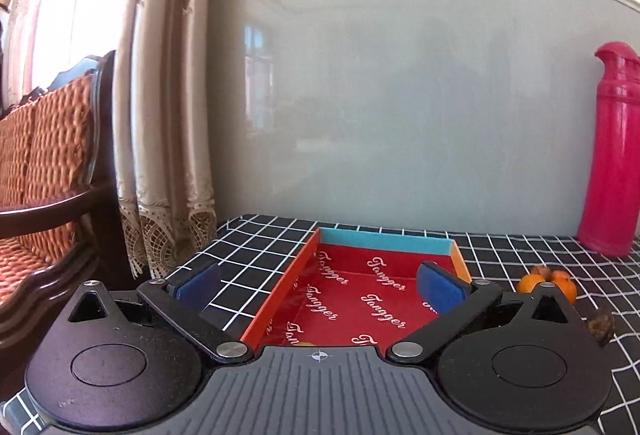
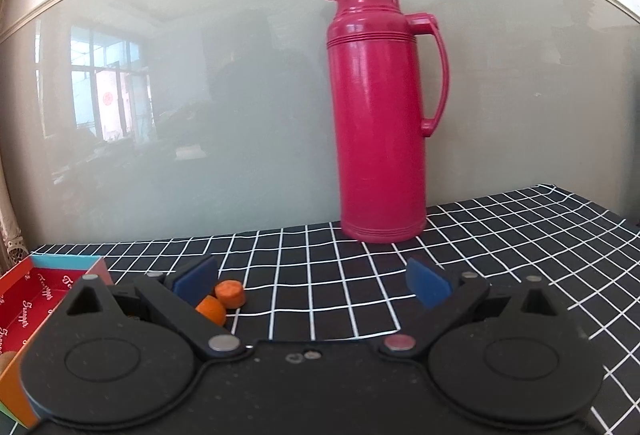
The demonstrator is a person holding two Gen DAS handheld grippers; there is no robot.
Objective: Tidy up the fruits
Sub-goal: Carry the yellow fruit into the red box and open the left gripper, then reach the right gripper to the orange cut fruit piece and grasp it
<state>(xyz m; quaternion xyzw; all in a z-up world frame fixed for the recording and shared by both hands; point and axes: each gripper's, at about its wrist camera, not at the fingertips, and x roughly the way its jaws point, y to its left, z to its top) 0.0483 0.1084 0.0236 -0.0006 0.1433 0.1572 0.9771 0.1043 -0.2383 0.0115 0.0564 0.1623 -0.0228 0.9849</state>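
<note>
Left claw (image 1: 318, 285) spread wide, blue pads (image 1: 199, 285) far apart and pinching nothing, hovering over the near end of a red box (image 1: 360, 299) printed with white "Tangger" script. Box walled in orange on the sides and light blue at the far end, lying on a worktop (image 1: 260, 259) covered in black cloth with a white grid. A sliver of something pale orange barely visible at the box's near edge, mostly hidden behind the claw's body (too little showing to name it). Two small orange fruits (image 1: 550, 285) on the cloth just right of the box, touching each other, with brownish dried bits at the top. A dark brown lump (image 1: 600, 325) near them, closer to the camera, partly cut off by the claw housing.

Right claw (image 2: 314, 283) likewise opened fully, empty, held low over the bare grid cloth (image 2: 320, 275). Same orange fruits (image 2: 224, 299) seen just beside its left pad (image 2: 196, 281), one rounder and nearer, the other flat-topped behind it, both resting on the worktop outside the box (image 2: 24, 291). Box corner at the far left of that view.

Tall pink thermos jug (image 2: 380, 115) with lid and handle upright at the back of the worktop, against a glossy grey wall panel (image 2: 200, 115). Beige curtain (image 1: 160, 95) and a wooden chair (image 1: 52, 155) with woven orange cushions off to the left
</note>
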